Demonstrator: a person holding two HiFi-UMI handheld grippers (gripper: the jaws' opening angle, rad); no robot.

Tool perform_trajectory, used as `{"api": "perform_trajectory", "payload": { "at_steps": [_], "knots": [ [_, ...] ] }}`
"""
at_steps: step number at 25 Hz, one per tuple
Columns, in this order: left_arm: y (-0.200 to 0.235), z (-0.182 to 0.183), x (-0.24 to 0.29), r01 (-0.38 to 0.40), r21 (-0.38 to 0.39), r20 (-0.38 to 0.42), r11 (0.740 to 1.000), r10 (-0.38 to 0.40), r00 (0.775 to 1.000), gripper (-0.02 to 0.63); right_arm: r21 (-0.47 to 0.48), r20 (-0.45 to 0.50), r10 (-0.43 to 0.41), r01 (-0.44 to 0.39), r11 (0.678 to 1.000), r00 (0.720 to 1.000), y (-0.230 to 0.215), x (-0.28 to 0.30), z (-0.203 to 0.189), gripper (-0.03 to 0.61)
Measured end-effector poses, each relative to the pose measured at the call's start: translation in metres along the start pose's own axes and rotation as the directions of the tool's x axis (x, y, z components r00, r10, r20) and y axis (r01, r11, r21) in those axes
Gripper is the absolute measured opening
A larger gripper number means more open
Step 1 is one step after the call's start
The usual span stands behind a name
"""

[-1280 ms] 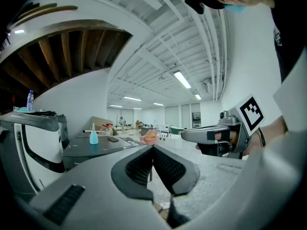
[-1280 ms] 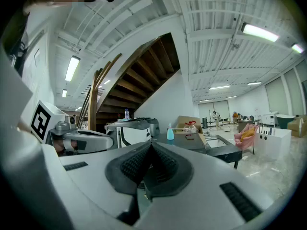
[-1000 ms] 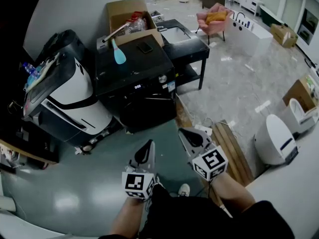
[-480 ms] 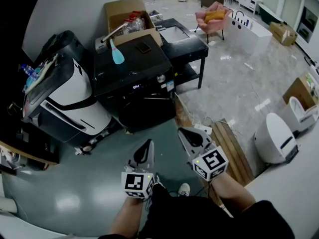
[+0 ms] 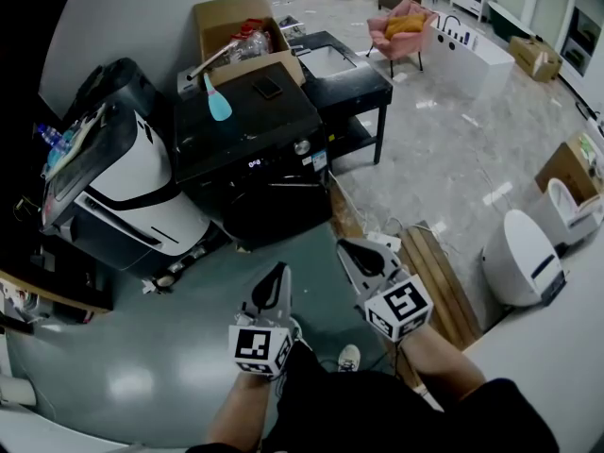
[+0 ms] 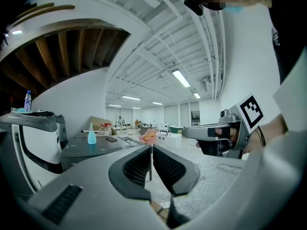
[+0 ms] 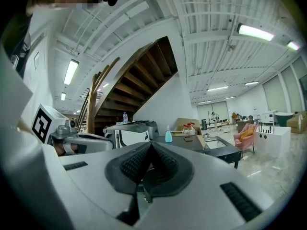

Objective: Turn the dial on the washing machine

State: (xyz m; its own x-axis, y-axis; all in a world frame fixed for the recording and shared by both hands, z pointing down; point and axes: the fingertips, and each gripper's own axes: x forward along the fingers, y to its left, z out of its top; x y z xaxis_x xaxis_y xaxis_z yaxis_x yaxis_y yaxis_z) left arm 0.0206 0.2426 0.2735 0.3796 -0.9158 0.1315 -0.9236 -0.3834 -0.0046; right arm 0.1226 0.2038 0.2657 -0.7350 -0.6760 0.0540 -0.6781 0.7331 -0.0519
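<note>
Head view: dial (image 5: pixel 302 146) well beyond right gripper (image 5: pixel 347 250)

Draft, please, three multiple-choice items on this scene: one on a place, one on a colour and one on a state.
1. Where does the blue bottle stand?
A. on the washing machine
B. on the floor
C. in the cardboard box

2. What colour is the armchair?
A. green
B. pink
C. black

3. How do the jaws of the left gripper stand?
A. wide apart
B. shut on the dial
C. shut, with nothing between them

Key:
1 A: the bottle stands upright on the machine's black top.
2 B: its seat and back are pink.
3 C: the pads meet, empty, well short of the machine.
</note>
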Motion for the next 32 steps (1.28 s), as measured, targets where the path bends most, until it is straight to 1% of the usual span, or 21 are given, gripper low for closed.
{"api": "perform_trajectory", "payload": {
  "at_steps": [3, 9, 14, 25, 27, 29, 32],
  "knots": [
    [0.005, -0.002, 0.005, 0.002, -0.007, -0.004, 1.0, -0.002, 1.0, 0.005, -0.005, 0.014, 0.008, -0.008, 1.0, 1.0, -0.002, 0.007, -0.002, 0.002],
    [0.024, -0.005, 0.019, 0.011, -0.02, -0.008, 1.0, -0.011, 1.0, 0.005, 0.0, 0.016, -0.017, 0.017, 1.0, 1.0, -0.011, 0.03, 0.0, 0.005],
    [0.048, -0.01, 0.034, 0.022, -0.036, -0.006, 0.999, -0.023, 1.0, 0.006, -0.03, 0.041, -0.068, 0.069, 0.997, 0.997, -0.019, 0.055, 0.004, 0.02],
    [0.112, -0.013, 0.073, 0.048, -0.05, -0.022, 0.998, -0.049, 0.999, 0.006, -0.009, 0.035, -0.103, 0.104, 0.995, 0.994, -0.033, 0.127, 0.004, 0.059],
    [0.122, -0.013, 0.08, 0.054, -0.051, -0.023, 0.997, -0.056, 0.998, 0.022, -0.014, 0.032, -0.115, 0.116, 0.993, 0.993, -0.035, 0.138, 0.003, 0.072],
    [0.131, -0.013, 0.086, 0.064, -0.052, -0.023, 0.997, -0.065, 0.998, 0.052, -0.015, 0.03, -0.132, 0.133, 0.991, 0.991, -0.038, 0.147, 0.002, 0.088],
    [0.144, -0.013, 0.096, 0.08, -0.051, -0.023, 0.996, -0.081, 0.996, 0.072, -0.018, 0.035, -0.159, 0.16, 0.987, 0.987, -0.043, 0.161, 0.003, 0.104]
  ]
}}
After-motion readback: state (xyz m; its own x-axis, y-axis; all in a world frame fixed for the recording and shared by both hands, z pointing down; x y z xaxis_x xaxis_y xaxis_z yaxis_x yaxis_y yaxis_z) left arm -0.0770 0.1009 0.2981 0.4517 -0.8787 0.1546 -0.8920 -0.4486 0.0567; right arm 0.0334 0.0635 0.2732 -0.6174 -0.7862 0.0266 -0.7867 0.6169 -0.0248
